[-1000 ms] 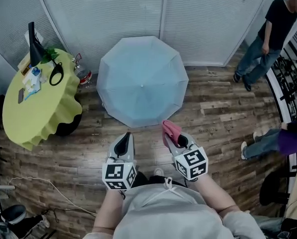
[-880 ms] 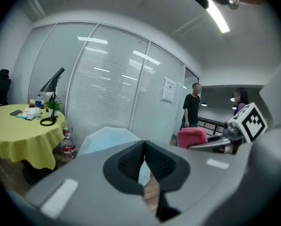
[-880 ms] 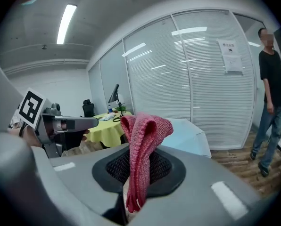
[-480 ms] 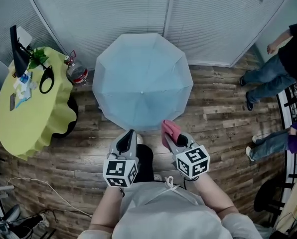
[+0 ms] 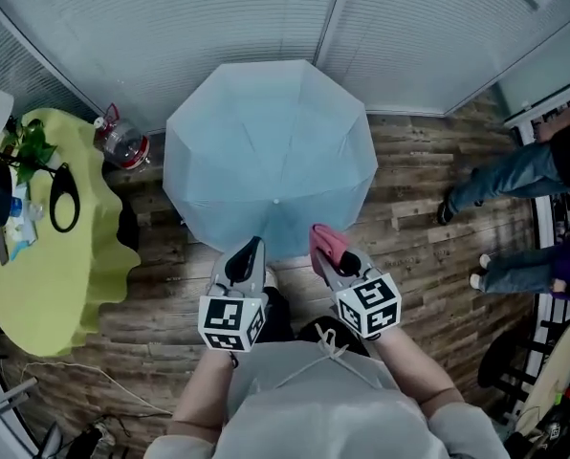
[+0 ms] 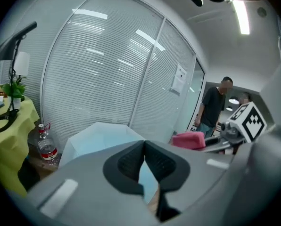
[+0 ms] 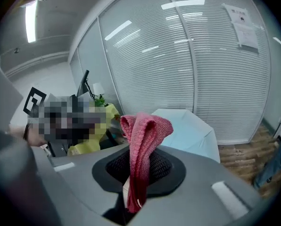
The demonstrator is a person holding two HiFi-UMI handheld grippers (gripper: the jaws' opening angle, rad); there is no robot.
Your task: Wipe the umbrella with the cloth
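— Tongs, head view?
— Left tongs point(image 5: 250, 249): closed, empty. Right tongs point(image 5: 325, 262): clamped on pink cloth point(image 5: 330, 240). Both side by side at the near rim of the umbrella point(image 5: 271, 146), which is open, pale blue, canopy up, on a wood floor point(image 5: 428, 213) before blinds point(image 5: 218, 17).
— Surroundings?
— Yellow-green counter point(image 5: 46, 275) at left, carrying a plant point(image 5: 32, 144) and a black loop point(image 5: 63, 197). Water bottle point(image 5: 122, 144) between counter and umbrella. Bystanders' legs point(image 5: 515, 175) at right, well apart.
— Left gripper view?
— Tips meeting, nothing between. Umbrella beyond, unobstructed.
— Right gripper view?
— Cloth folded, standing up from between the pads, hiding part of the umbrella.
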